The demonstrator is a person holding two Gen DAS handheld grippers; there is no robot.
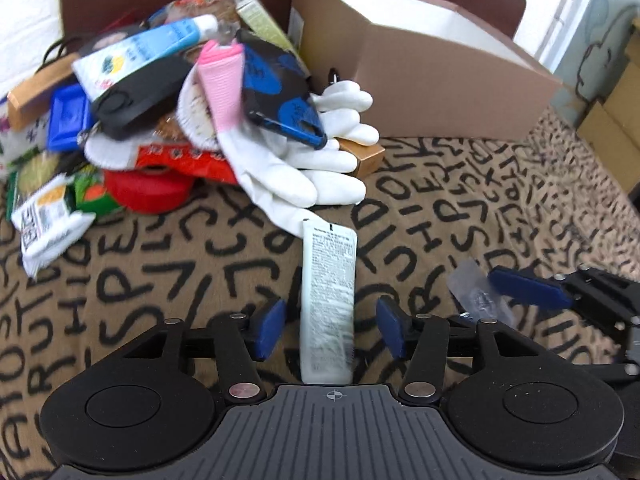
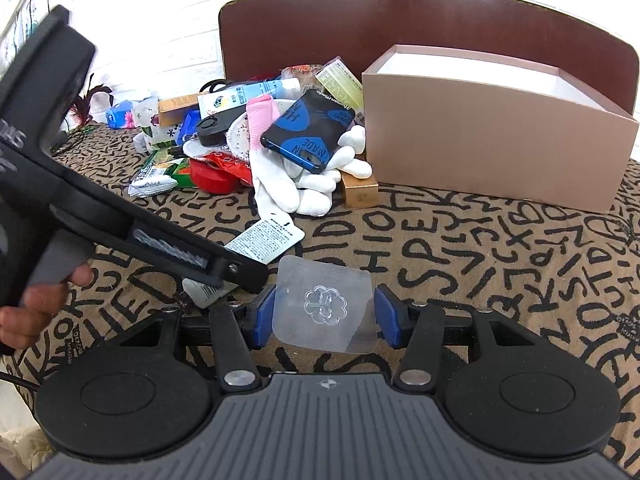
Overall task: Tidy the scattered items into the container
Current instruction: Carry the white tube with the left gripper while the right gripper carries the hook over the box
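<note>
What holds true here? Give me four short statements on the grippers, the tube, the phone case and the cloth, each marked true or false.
1. The white tube lies between the left gripper's open fingers. True.
2. The blue phone case is inside the box. False: it rests on the pile over the white gloves, beside the box.
3. A clear square pad sits between the right gripper's fingers. True.
4. The cloth is plain. False: it is tan, covered in black letters.
</note>
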